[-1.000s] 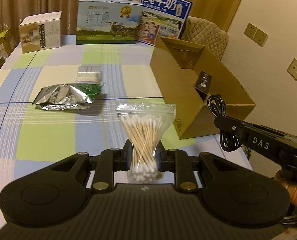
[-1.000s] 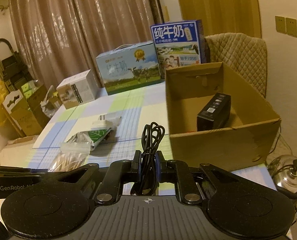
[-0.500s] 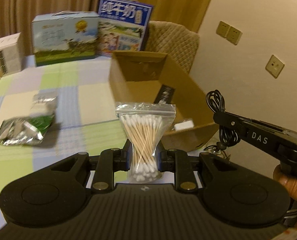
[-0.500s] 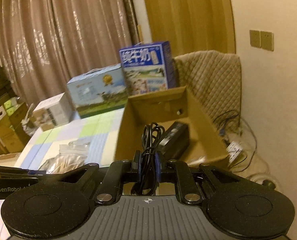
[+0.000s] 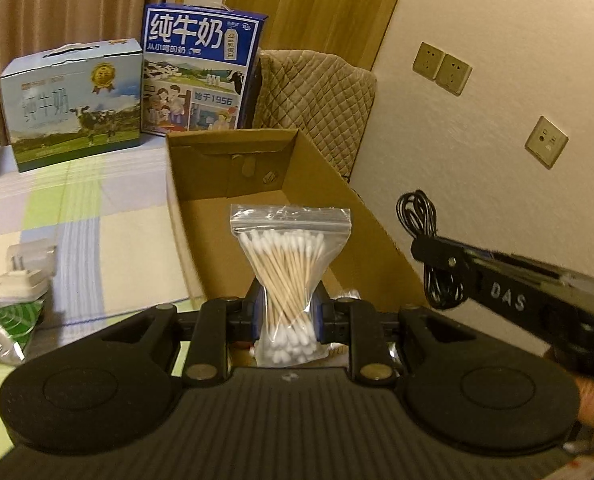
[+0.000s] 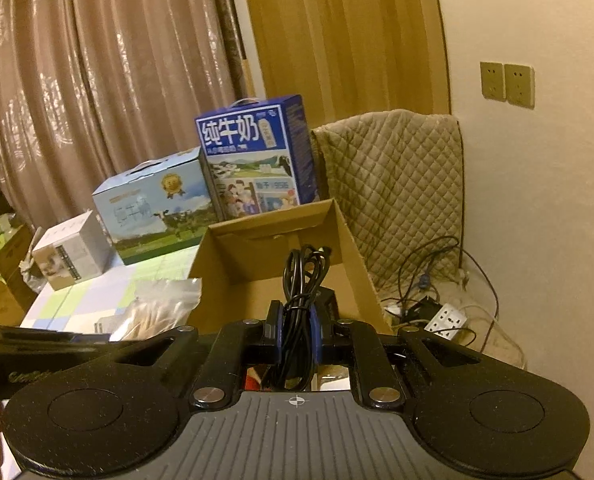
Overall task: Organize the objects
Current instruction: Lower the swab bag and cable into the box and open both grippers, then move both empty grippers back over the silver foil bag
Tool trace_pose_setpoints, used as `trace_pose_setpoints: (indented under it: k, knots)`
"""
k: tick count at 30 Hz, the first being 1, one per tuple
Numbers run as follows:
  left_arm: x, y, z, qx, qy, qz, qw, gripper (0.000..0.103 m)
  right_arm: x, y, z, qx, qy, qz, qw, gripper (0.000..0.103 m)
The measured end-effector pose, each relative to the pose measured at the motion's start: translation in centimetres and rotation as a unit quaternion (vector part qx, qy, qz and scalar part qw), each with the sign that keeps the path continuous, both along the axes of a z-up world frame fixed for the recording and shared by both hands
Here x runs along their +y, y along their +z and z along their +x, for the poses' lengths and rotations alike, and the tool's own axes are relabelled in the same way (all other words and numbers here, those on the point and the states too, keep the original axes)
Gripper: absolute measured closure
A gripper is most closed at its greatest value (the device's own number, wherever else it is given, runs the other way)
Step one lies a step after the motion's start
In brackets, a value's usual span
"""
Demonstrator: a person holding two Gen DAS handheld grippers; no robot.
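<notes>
A checked tablecloth in green, blue and cream covers the table, with brown curtains hanging behind it and a pale wall carrying sockets to one side. The open cardboard box stands on the table and serves as the landmark here.

Nearest, the left gripper is closed tight on a clear zip bag of cotton swabs, pinching it at the waist so the bag stands upright in front of and over the near end of the box. Beside it, over the box's right wall, the right gripper is clamped on a bundled black cable, its loops sticking up above the fingers; in the right wrist view the bundle hangs over the box's interior, where a dark item (partly hidden by the cable) lies on the floor.

Left of the box, a white charger and a silver-green foil pouch lie on the cloth. Beyond the box's far wall stand a dark blue milk carton and a light blue milk carton, with a quilted chair back to their right. On the floor right of the box, a power strip sits among loose wires.
</notes>
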State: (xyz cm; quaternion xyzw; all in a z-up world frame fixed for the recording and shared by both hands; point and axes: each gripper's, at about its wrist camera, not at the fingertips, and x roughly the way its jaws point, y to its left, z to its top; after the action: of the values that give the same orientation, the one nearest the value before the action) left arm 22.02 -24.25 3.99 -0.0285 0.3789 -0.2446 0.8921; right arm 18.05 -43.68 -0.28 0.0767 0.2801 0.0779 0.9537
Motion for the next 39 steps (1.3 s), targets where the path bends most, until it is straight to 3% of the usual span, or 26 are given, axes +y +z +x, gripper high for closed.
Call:
trace_pose_setpoints:
  k: [1,2,3,16,32,33,35,36,37,39]
  knots:
    - [-0.2,-0.2,0.4,-0.001,0.002,0.0,1.0,0.078,-0.2,-0.1,0.2,0.001,-0.002,0.001,1.0,0.093]
    - [-0.5,-0.3,0.7,-0.004,0.001,0.0,1.0,0.063,-0.3,-0.2,0.5,0.003,-0.003,0.003,1.0,0.093]
    - [-0.6,-0.4,0.8,-0.007,0.001,0.005,1.0,0.056,-0.4,-0.4,0.6,0.005,-0.005,0.004,1.0,0.093]
    - [1.8,-1.2,0.6,0.003,0.026,0.015,0.9996,0.055,-0.8,-1.5,0.6,0.019,-0.004,0.016,1.0,0.093]
    - [4.0,-1.1,0.0,0.008,0.043,0.007,0.999,0.048,0.0,-1.0,1.6,0.019,0.016,0.043,0.999,0.093]
    - [4.2,-1.0,-0.1,0.009,0.044,0.007,0.999,0.045,0.0,-1.0,1.7,0.017,0.021,0.05,0.998,0.091]
    - [4.4,-1.1,-0.1,0.009,0.047,0.008,0.9988,0.041,-0.1,-0.8,1.6,0.007,0.018,0.056,0.998,0.071]
    - [4.6,-1.1,-0.2,0.009,0.049,0.01,0.9987,0.04,-0.1,-0.8,1.6,0.002,0.015,0.058,0.998,0.046]
    - [4.8,-1.1,-0.3,0.009,0.051,0.011,0.9986,0.039,-0.2,-0.7,1.3,-0.005,0.009,0.06,0.998,0.036]
    - [5.3,-1.2,-0.6,0.01,0.056,0.01,0.9983,0.034,-0.4,-0.6,1.0,-0.012,0.001,0.065,0.998,0.036]
